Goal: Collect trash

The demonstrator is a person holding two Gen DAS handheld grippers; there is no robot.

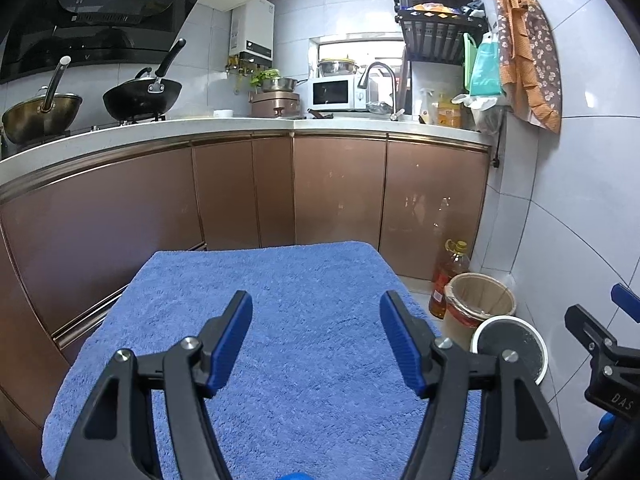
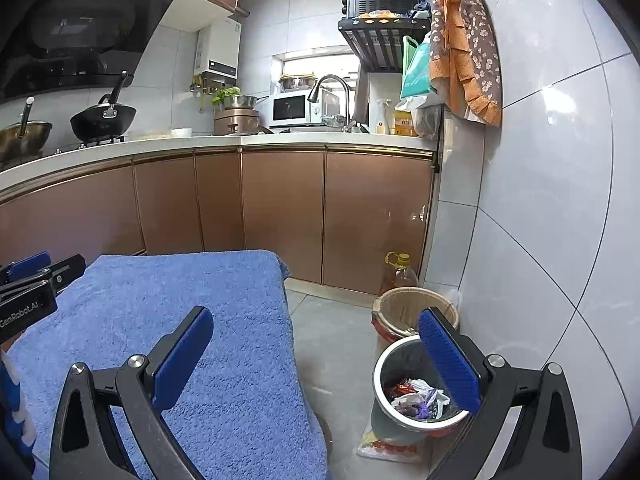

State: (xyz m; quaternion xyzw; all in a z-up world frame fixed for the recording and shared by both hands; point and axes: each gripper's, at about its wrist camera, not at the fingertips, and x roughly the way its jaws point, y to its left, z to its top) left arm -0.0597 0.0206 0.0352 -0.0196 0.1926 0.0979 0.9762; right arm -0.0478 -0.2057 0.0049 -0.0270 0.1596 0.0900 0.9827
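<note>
— What sits around the microwave (image 1: 338, 93)?

— A faucet (image 1: 380, 76) stands just to its right, a steel bowl (image 1: 338, 66) rests on top, and a copper-coloured cooker (image 1: 275, 104) stands just to its left.

— And farther off?

— Left along the counter (image 1: 160, 130), a black wok (image 1: 142, 98) and then a brass-coloured wok (image 1: 40, 114). To the right a patterned apron (image 1: 528, 52) hangs on the wall. Below, on the floor by the cabinets (image 1: 340, 192), stands an oil bottle (image 1: 448, 276).
</note>
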